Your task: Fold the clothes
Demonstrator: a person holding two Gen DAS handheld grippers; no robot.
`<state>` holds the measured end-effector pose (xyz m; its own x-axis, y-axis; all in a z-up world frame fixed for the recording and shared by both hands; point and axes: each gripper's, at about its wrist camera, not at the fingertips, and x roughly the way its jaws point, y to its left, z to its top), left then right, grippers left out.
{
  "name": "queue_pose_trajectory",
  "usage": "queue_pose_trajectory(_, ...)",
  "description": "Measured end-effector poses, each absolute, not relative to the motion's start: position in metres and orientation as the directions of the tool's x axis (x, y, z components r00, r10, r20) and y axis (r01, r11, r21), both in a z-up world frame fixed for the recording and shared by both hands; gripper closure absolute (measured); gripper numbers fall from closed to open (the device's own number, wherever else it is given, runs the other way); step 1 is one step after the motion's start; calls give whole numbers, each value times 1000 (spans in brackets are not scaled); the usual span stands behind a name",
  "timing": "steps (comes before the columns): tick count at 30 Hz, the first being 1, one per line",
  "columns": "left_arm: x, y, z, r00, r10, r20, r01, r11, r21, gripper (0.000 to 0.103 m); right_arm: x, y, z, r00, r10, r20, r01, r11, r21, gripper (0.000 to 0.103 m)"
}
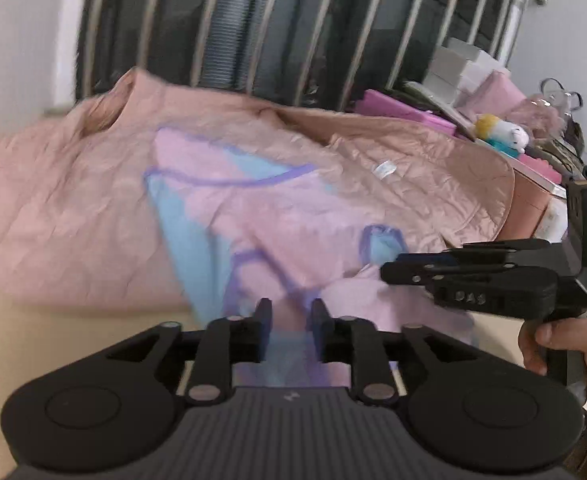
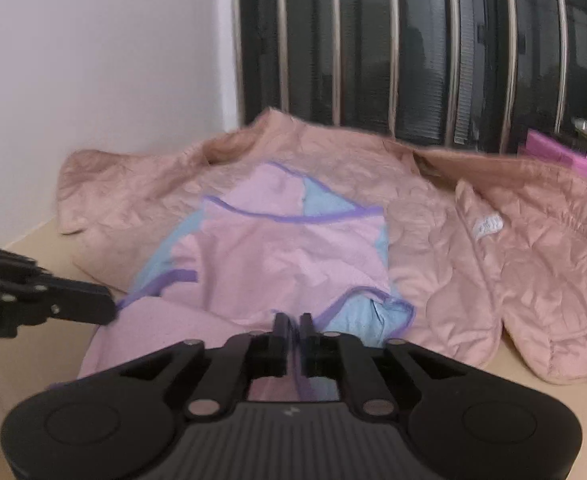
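On table, over quilted jacket [image 2: 513, 264]: left gripper [image 1: 291, 312] and right gripper [image 2: 292, 326] both pinching pink garment [image 2: 285, 256] hem. Mid-fold; next, probably carry hem toward neckline.

White wall [image 2: 93, 60] beside barred dark window [image 2: 413, 48].

Cloth covers most of the table; bare strips lie only at the near edges.

The jacket [image 2: 493, 264] spreads from the wall [image 2: 93, 80] to the right-hand clutter [image 1: 493, 120], with the pink top [image 2: 285, 256] on it. The barred window [image 2: 413, 48] closes the far side. Bare table [image 2: 33, 360] shows near left, where the left gripper [image 2: 109, 304] reaches in, and near right.
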<state>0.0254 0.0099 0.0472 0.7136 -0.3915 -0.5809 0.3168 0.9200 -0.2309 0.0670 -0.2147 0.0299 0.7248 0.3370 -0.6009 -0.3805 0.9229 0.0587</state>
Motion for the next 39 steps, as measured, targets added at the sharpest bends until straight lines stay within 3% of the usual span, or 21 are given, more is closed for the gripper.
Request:
queue_pose_trajectory(2,2,26,45,722,-402,-563,311,916,-255,66,56,-224,30,727,336,-599,-368,927,74,83)
queue_pose_trajectory(4,-26,33,44,736,-408,-540,317,913,-258,59,28,-239,37,763,322,-560,-348,935,64,78)
queue_pose_trajectory(6,-52,31,43,746,-410,-525,327,912,-247,58,-5,-259,41,796,283,-536,-288,955,78,67)
queue_pose_trajectory(12,-60,-8,30,756,-306,-578,337,940,-57,53,-40,-289,19,757,299,-581,-203,953,225,66)
queue_pose_trajectory(13,-54,-10,26,753,-288,-592,324,945,-48,54,-36,-288,14,753,310,-581,-201,948,246,67)
queue_pose_trajectory(15,-45,-8,18,738,-288,-611,318,946,-62,79,-22,-285,6,738,339,-583,-204,936,286,69)
queue_pose_trajectory(16,-40,-5,14,723,-301,-621,320,944,-85,99,-17,-283,4,732,348,-586,-204,933,298,85)
queue_pose_trajectory(17,-39,3,10,711,-317,-627,306,943,-130,99,-18,-279,4,732,342,-589,-204,935,290,101)
queue_pose_trajectory(22,-74,33,21,708,-343,-618,303,937,-174,100,-40,-266,7,730,327,-600,-209,943,259,102)
queue_pose_trajectory(26,-118,59,35,691,-404,-599,335,914,-230,99,-107,-261,20,721,365,-589,-232,928,291,102)
queue_pose_trajectory(27,-121,64,39,691,-407,-597,330,913,-240,97,-124,-258,23,720,368,-589,-236,927,291,102)
queue_pose_trajectory(28,-125,69,42,691,-410,-596,326,912,-249,87,-139,-254,26,717,369,-591,-236,927,292,101)
queue_pose_trajectory(29,-129,75,45,691,-412,-594,321,911,-259,65,-154,-249,28,711,367,-599,-241,928,283,97)
queue_pose_trajectory(30,-126,78,49,702,-414,-579,323,910,-258,54,-163,-246,31,705,367,-607,-254,930,267,94)
queue_pose_trajectory(31,-124,80,53,714,-415,-564,325,910,-258,47,-170,-243,34,698,367,-614,-268,930,251,75)
queue_pose_trajectory(32,-115,78,54,717,-406,-566,329,914,-239,47,-174,-243,40,711,366,-600,-281,931,234,55)
queue_pose_trajectory(33,-106,75,56,721,-397,-568,332,917,-221,47,-175,-246,46,733,360,-577,-287,933,218,48)
queue_pose_trajectory(37,-58,50,49,715,-333,-615,309,939,-149,47,-123,-262,57,783,321,-533,-268,947,177,47)
queue_pose_trajectory(39,-36,38,40,701,-302,-647,300,947,-117,48,-78,-268,54,765,324,-557,-264,946,186,48)
